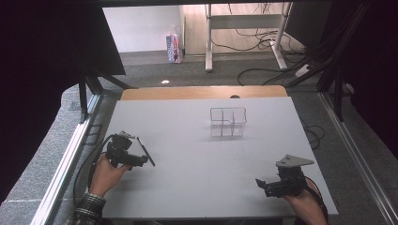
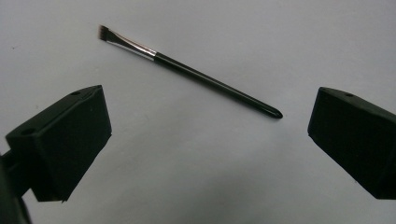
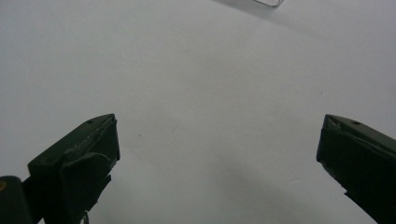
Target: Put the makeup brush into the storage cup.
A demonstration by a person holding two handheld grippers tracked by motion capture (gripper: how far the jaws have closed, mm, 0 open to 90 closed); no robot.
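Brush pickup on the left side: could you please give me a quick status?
Left gripper open, just short of the brush. Brush flat on the table, untouched. Right gripper open, idle. Clear organizer far off, nothing in the way.

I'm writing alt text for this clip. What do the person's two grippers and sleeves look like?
Both are black handheld tools. The left gripper has blocky, wedge-shaped black jaws and a black cable looping back past the hand; a plaid sleeve shows at that wrist. The right gripper looks the same but carries a grey three-cornered plate on top, with a dark band at the wrist.
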